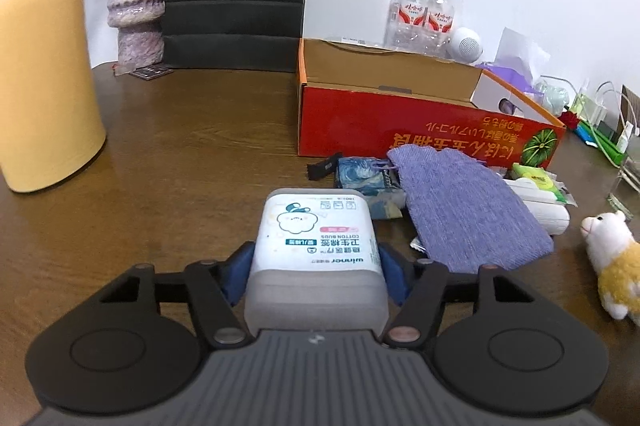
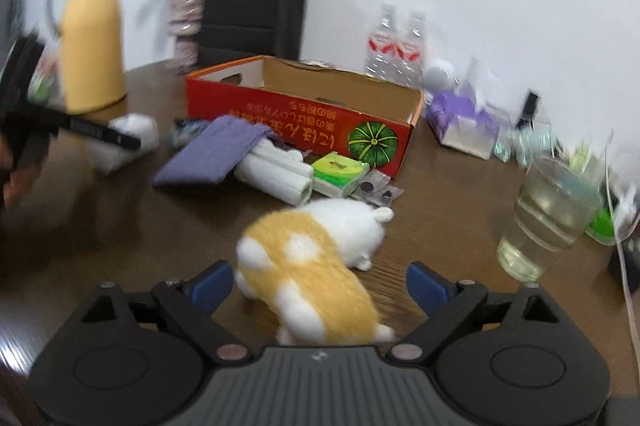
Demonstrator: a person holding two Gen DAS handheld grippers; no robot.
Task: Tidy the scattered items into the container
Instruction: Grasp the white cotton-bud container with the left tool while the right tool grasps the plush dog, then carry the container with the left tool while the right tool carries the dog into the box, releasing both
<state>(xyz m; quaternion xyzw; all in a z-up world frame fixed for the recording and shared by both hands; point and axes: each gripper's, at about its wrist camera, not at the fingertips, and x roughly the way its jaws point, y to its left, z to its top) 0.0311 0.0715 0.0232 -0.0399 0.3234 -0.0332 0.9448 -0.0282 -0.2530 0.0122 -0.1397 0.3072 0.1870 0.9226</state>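
We see the red cardboard box (image 1: pixel 420 122) standing open on the brown table (image 1: pixel 180 154), with the purple cloth (image 1: pixel 464 210) just in front of it. Our left gripper (image 1: pixel 316 266) clenches the cotton bud box (image 1: pixel 316 230) above the tabletop, short of the container. Our right gripper (image 2: pixel 320 284) is spread wide around the plush toy (image 2: pixel 316 266) lying on the table.

Cotton-bud box (image 1: pixel 316 250): translucent, labelled, clamped in jaws. Red cardboard box (image 1: pixel 400 130): open-topped. In front of it: purple cloth (image 1: pixel 464 210) draped over white rolls (image 2: pixel 280 174); green tissue pack (image 2: pixel 340 172); plush toy (image 2: pixel 316 266) lying on surface.
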